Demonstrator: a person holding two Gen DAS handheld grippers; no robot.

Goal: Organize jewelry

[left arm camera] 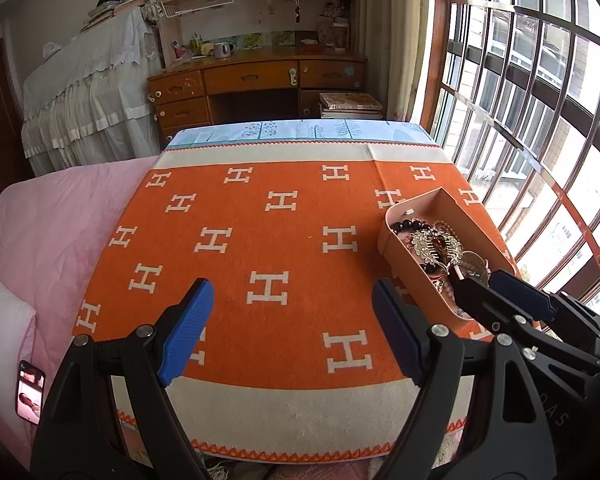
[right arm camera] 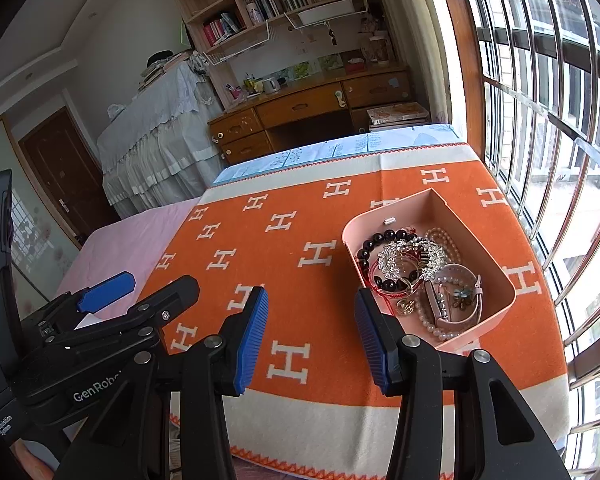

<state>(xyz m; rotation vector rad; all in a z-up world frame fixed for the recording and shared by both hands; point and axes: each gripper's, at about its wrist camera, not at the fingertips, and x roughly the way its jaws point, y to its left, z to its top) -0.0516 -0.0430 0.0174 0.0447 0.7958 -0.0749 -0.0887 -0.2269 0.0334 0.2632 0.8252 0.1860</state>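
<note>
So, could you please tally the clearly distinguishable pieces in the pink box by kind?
Dark bead bracelets: 1
Rhinestone hair combs: 1
Pearl strands: 1
Pink-strap watches: 1
Gold pendants: 1
Total: 5 in the pink box; tangled pieces underneath are unclear.

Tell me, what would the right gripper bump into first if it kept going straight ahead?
Probably the orange blanket, just left of the pink box of jewelry. The open right gripper points beside the box, not into it, though depth is hard to judge.
</note>
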